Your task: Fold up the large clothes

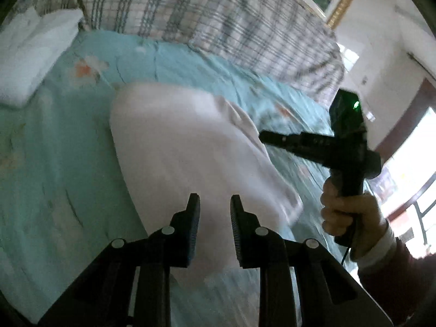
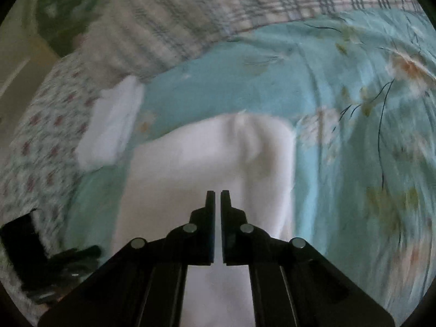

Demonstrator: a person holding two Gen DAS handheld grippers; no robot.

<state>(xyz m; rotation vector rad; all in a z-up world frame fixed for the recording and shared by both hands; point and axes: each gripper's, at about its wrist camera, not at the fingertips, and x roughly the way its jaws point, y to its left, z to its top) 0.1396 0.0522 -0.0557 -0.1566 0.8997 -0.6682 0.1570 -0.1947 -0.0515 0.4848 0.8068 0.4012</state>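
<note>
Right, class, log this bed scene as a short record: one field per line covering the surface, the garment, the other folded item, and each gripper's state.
surface: teal floral bedsheet
garment: white cloth, partly folded, lying on the sheet
other item: small folded white pile, apart from the garment, near the plaid quilt
left gripper: open, over the near end of the garment, gripping nothing
right gripper: nearly closed, thin gap between its fingers, over the garment; grip not clear
image quality: motion-blurred

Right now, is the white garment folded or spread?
Folded: the white garment lies as a compact block with straight edges on the bedspread.
</note>
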